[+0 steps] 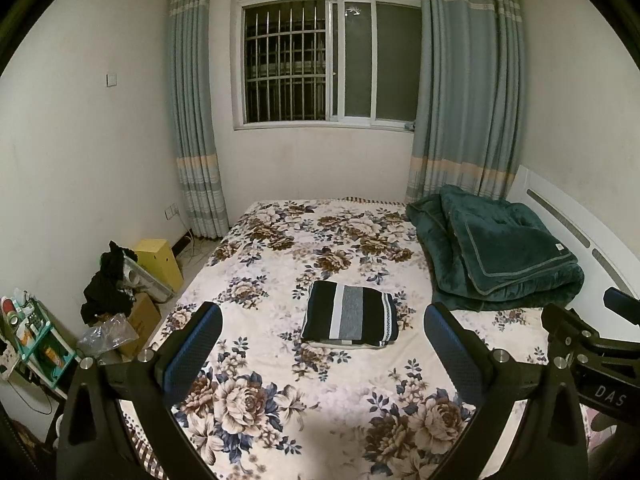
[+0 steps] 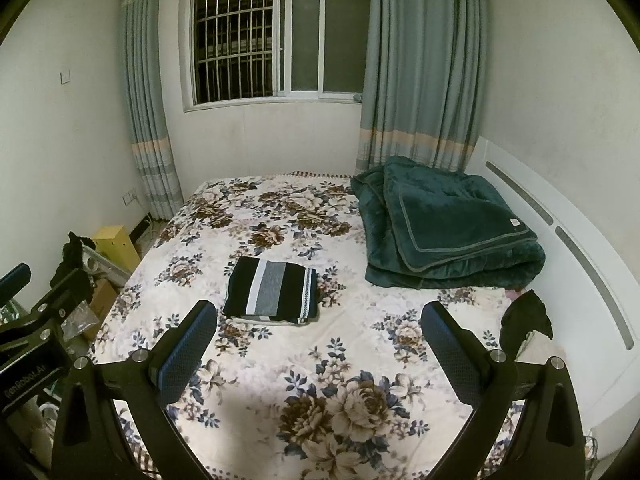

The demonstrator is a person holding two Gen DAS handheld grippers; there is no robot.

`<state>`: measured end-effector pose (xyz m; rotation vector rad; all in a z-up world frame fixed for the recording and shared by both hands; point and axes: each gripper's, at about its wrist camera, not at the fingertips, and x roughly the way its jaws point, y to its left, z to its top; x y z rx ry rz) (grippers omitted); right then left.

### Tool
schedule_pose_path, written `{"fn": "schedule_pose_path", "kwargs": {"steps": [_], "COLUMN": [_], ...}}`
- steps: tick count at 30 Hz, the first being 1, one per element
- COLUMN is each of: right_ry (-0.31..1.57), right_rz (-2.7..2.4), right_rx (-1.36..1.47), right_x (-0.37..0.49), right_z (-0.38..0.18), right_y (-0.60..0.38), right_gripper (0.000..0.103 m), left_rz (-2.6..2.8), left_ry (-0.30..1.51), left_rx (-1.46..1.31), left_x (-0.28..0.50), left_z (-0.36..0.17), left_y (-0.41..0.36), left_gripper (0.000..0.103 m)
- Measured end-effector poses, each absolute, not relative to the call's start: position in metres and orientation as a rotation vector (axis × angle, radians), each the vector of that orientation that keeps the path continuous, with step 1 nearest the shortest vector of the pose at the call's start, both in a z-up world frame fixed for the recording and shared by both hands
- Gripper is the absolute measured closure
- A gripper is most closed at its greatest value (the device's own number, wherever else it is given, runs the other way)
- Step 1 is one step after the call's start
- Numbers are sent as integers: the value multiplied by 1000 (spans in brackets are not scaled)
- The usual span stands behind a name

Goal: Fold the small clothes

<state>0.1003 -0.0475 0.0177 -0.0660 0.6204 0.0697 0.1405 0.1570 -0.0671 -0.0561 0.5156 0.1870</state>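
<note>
The left gripper (image 1: 322, 344) hangs above the bed with its jaws spread wide and empty, black angular arms ending in flat pads (image 1: 192, 350) faced with dimpled blue rubber. The right gripper (image 2: 320, 340) is just the same: open, holding nothing, textured blue pads (image 2: 186, 346) on matte black fingers. Under both lies a smooth floral bedspread (image 1: 280, 432), cream with brown and blue roses. Ahead of the jaws, near the middle of the bed, sits the folded striped garment (image 1: 350, 315), a neat flat rectangle in black, white and grey knit bands with a pale layer showing beneath. Beyond it to the right, a plush dark green blanket (image 1: 496, 248) is loosely folded by the white headboard (image 1: 568, 224).
</note>
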Motion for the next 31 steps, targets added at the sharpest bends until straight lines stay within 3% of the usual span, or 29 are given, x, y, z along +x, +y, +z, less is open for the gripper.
{"fn": "schedule_pose_path", "kwargs": {"steps": [31], "right_ry": [625], "right_rz": [64], "right_rx": [-51], "right_x": [97], "right_z": [24], "right_y": [-42], "right_gripper": [0], "left_rz": [196], "left_ry": [513], "left_rx": [-59], "left_x": [134], "left_z": [-61], "left_y": [150], "left_gripper": [0]}}
